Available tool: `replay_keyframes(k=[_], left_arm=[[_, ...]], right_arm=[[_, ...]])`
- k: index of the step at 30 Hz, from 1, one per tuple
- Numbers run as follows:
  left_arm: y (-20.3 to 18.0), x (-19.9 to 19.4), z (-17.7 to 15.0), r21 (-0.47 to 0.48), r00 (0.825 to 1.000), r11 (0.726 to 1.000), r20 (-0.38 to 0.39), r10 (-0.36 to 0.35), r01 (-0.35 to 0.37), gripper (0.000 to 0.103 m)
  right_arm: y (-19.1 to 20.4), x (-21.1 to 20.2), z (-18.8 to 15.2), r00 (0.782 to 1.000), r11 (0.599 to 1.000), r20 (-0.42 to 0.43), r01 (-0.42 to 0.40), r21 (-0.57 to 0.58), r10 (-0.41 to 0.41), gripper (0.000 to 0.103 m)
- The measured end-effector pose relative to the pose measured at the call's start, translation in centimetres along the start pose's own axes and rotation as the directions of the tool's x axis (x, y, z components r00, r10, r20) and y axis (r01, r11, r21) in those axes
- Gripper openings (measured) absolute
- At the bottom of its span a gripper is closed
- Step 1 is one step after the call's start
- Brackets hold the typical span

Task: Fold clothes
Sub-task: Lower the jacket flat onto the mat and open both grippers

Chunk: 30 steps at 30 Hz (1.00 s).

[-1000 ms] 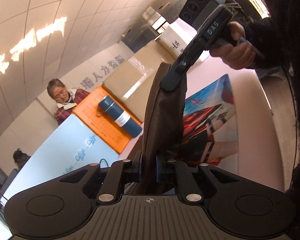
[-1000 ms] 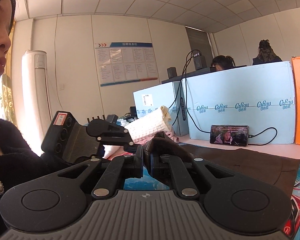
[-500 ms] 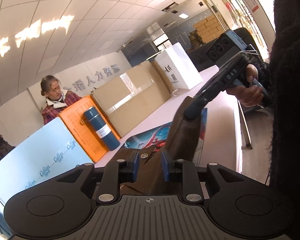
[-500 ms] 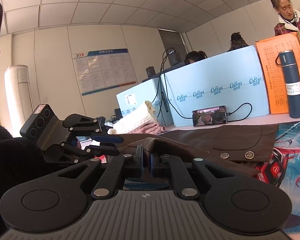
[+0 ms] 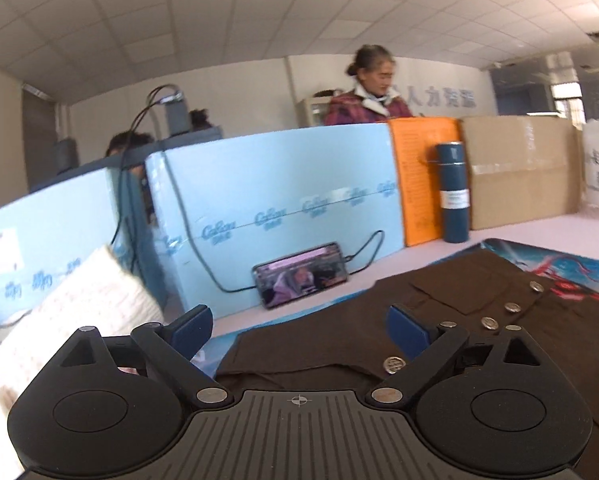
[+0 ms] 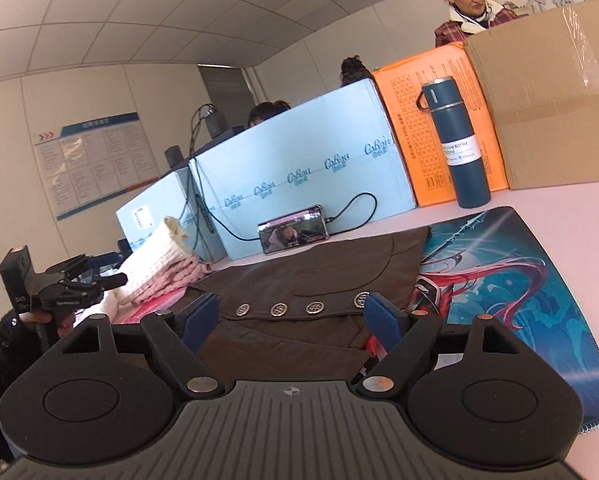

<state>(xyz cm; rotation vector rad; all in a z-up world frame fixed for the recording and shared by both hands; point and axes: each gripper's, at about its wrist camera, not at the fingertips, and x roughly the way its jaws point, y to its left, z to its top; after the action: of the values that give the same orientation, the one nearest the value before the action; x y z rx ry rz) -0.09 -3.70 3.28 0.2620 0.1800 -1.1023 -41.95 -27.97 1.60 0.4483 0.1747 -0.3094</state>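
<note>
Already the brown buttoned jacket (image 6: 307, 276) lay folded beside the phone (image 6: 293, 234) (sweaters unfolded); both claws (image 5: 299, 326) (image 6: 287, 316) were opening, empty.

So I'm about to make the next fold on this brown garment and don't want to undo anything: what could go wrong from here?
1. The left gripper and right gripper are opening just above the brown garment; a pad could snag the cloth and disturb the fold.
2. The metal buttons may bunch under the next fold.
3. The phone and blue flask stand close behind; a wide sweep might knock them.
</note>
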Motion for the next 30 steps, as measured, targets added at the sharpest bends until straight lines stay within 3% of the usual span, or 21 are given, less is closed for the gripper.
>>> replay_keyframes(k=[3, 7, 9, 12, 16, 17, 19, 20, 21, 23, 26, 30], left_arm=[[4.1, 3.3, 0.5, -0.186, 0.990, 0.979, -0.130, 0.059, -0.083, 0.096], [8.1, 7.8, 0.1, -0.339, 0.961, 0.930, -0.273, 0.050, -0.144, 0.095], [8.7, 9.9, -0.2, -0.343, 0.947, 0.927, -0.320, 0.033, -0.148, 0.095], [8.4, 13.2, -0.5, -0.285, 0.921, 0.945, -0.387, 0.038, -0.159, 0.095], [8.5, 17.8, -2.1, -0.267, 0.868, 0.950, -0.497, 0.007, -0.161, 0.094], [8.4, 18.6, -2.4, -0.263, 0.857, 0.952, -0.515, -0.004, -0.153, 0.085], [7.0, 19.0, -2.7, -0.167, 0.866, 0.978, -0.500, 0.027, -0.127, 0.064], [6.4, 18.8, -2.6, -0.154, 0.879, 0.985, -0.476, -0.006, -0.076, 0.037], [5.8, 18.5, -2.6, -0.124, 0.884, 0.990, -0.467, -0.003, -0.062, 0.031], [4.6, 18.1, -2.7, -0.061, 0.895, 0.997, -0.447, 0.009, -0.041, 0.025], [3.9, 17.6, -2.9, -0.040, 0.902, 0.998, -0.431, 0.033, -0.056, 0.024], [3.7, 17.8, -2.8, -0.006, 0.901, 0.994, -0.424, 0.097, -0.110, 0.024]], right_arm=[[-0.8, 4.2, 0.8, 0.996, 0.997, -0.065, 0.068, 0.046, -0.065, 0.080], [-1.6, 9.1, 1.9, 0.982, 0.986, -0.121, 0.154, 0.068, -0.145, 0.080], [-2.6, 11.3, 2.5, 0.966, 0.969, -0.158, 0.225, 0.107, -0.207, 0.080], [-4.1, 14.6, 3.2, 0.932, 0.931, -0.216, 0.327, 0.159, -0.291, 0.080], [-5.8, 17.4, 3.7, 0.902, 0.900, -0.256, 0.398, 0.177, -0.349, 0.078], [-5.5, 17.9, 3.7, 0.896, 0.902, -0.267, 0.402, 0.154, -0.354, 0.078], [-4.6, 18.8, 3.5, 0.881, 0.904, -0.278, 0.420, 0.079, -0.384, 0.068], [-4.0, 19.2, 3.3, 0.870, 0.902, -0.279, 0.430, 0.028, -0.406, 0.056], [-3.3, 19.4, 3.1, 0.862, 0.900, -0.280, 0.434, -0.022, -0.423, 0.049], [-2.3, 19.9, 2.8, 0.852, 0.896, -0.280, 0.434, -0.097, -0.443, 0.040], [-1.3, 20.8, 2.7, 0.846, 0.891, -0.282, 0.422, -0.167, -0.453, 0.023], [-0.8, 22.8, 3.1, 0.834, 0.880, -0.293, 0.405, -0.247, -0.467, 0.021]])
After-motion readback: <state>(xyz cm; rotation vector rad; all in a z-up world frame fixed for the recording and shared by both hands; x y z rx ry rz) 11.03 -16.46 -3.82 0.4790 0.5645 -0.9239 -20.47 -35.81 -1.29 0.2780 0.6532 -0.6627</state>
